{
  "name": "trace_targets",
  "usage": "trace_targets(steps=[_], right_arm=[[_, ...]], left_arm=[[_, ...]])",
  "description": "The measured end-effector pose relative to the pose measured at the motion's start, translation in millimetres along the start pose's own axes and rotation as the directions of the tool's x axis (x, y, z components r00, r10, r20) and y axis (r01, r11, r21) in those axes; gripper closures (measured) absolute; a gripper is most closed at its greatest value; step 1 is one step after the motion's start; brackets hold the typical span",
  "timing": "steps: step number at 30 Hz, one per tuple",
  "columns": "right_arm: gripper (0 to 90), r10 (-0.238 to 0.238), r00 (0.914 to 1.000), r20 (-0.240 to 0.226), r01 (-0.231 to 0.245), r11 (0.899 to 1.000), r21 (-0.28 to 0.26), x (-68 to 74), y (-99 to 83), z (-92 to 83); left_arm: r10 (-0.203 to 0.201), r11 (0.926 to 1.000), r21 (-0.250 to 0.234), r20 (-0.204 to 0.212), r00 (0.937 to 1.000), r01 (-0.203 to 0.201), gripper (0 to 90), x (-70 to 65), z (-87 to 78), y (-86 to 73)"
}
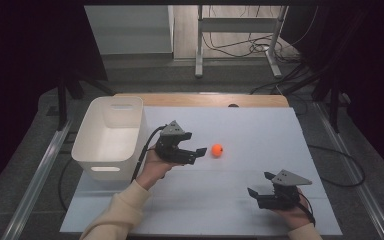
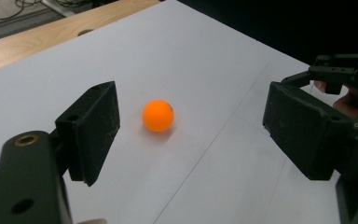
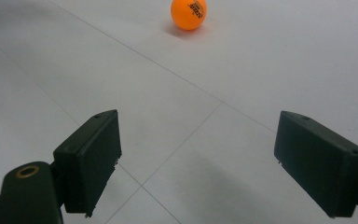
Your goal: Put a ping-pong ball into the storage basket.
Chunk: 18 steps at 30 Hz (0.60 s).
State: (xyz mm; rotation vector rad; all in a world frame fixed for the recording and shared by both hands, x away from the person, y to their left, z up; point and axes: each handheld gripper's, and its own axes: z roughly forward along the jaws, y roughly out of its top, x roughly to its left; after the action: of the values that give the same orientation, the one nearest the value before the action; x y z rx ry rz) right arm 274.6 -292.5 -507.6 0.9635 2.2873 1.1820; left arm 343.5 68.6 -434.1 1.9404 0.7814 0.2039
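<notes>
On the white table (image 1: 260, 200) the left claw (image 1: 196, 152), wide open and empty, should straddle the orange ball (image 1: 217, 150) centrally before closing gently, so it does not roll.

Free room and obstacles on the white table top (image 1: 240, 200). The orange ball (image 1: 217, 150) lies alone near the middle, bare surface on all sides; the left gripper (image 1: 198, 152) stands just beside it, jaws wide apart, with an unobstructed line to the ball. The white bin (image 1: 111, 135) blocks the left edge, its open top accessible from above. The right gripper (image 1: 261, 185), jaws apart, occupies the near right corner, well apart from the ball, with bare surface between.
</notes>
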Motion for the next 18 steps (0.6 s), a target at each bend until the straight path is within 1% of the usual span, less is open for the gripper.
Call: trace_targets(steps=[2,3,4,6,7,8,11,18], right_arm=[[15.4,0.004,1.0000,-0.002,-0.004,1.000,-0.004,-0.4,0.0,0.2],[15.4,0.004,1.0000,-0.002,-0.004,1.000,-0.004,-0.4,0.0,0.2],[15.4,0.003,1.0000,-0.002,-0.003,1.000,-0.006,-0.5,0.0,0.0],[15.4,0.001,1.0000,-0.002,-0.001,1.000,-0.006,-0.7,0.3,-0.1],[15.4,0.001,1.0000,-0.002,-0.001,1.000,-0.006,-0.7,0.3,-0.1],[15.4,0.001,1.0000,-0.004,-0.001,1.000,-0.006,-0.7,0.5,0.3],[15.4,-0.001,1.0000,-0.007,0.001,1.000,-0.006,-0.6,1.1,1.7],[15.4,0.004,0.9999,-0.016,-0.004,1.000,-0.010,-1.1,1.5,1.6]], left_arm=[[-0.001,0.9999,0.011,0.003,1.0000,0.001,19.6,0.7,7.3,0.0],[-0.001,0.9999,0.011,0.003,1.0000,0.001,19.7,0.7,7.3,0.0],[-0.001,0.9998,0.020,0.005,1.0000,0.001,19.7,1.1,12.7,-0.3],[-0.002,0.9996,0.027,0.005,1.0000,0.002,19.7,1.3,18.3,-0.9],[-0.002,0.9996,0.027,0.005,1.0000,0.002,19.7,1.3,18.3,-0.9],[-0.004,0.9994,0.035,0.008,1.0000,0.004,19.7,1.6,22.4,-1.4],[-0.004,0.9984,0.056,0.006,1.0000,0.004,19.6,2.4,31.0,-2.4],[-0.010,0.9971,0.075,-0.005,0.9999,0.011,19.6,5.0,44.8,-1.0]])
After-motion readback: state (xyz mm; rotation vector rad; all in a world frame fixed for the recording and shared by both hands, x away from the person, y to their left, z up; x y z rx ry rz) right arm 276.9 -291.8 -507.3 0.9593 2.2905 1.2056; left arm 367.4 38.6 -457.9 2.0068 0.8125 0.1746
